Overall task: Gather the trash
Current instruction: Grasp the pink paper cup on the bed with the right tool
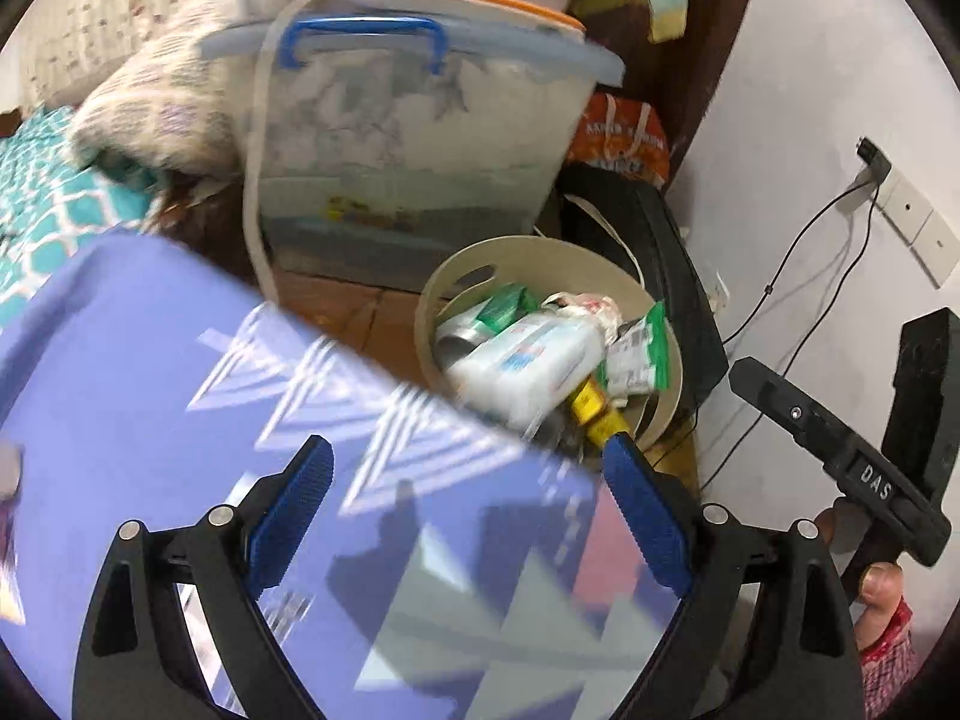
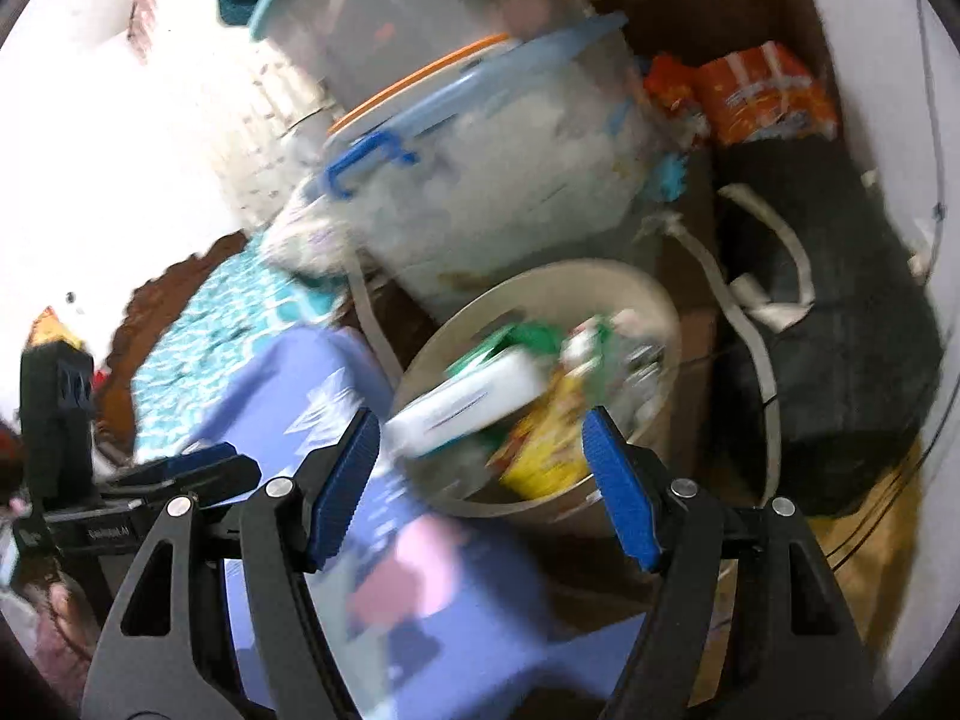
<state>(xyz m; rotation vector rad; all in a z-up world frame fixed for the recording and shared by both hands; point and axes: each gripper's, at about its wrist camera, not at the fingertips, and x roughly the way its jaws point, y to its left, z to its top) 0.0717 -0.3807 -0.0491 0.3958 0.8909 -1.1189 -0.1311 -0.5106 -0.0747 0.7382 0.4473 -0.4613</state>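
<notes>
A round beige trash bin (image 1: 444,282) stands on the floor beside the bed and holds several pieces of trash: a white packet (image 1: 528,360), green wrappers (image 1: 642,348) and a yellow item (image 1: 591,408). The bin also shows in the right wrist view (image 2: 654,294), with the white packet (image 2: 474,396) and a yellow wrapper (image 2: 546,444) inside. My left gripper (image 1: 474,492) is open and empty over the purple bedsheet (image 1: 150,372), just short of the bin. My right gripper (image 2: 480,468) is open and empty, right in front of the bin's near rim.
A clear storage box with a blue handle (image 1: 420,138) stands behind the bin, stacked with other boxes. A black bag (image 1: 654,252) and an orange packet (image 1: 624,138) sit to the right by the wall. A cable (image 1: 798,240) hangs from a wall socket. A patterned pillow (image 1: 156,102) lies left.
</notes>
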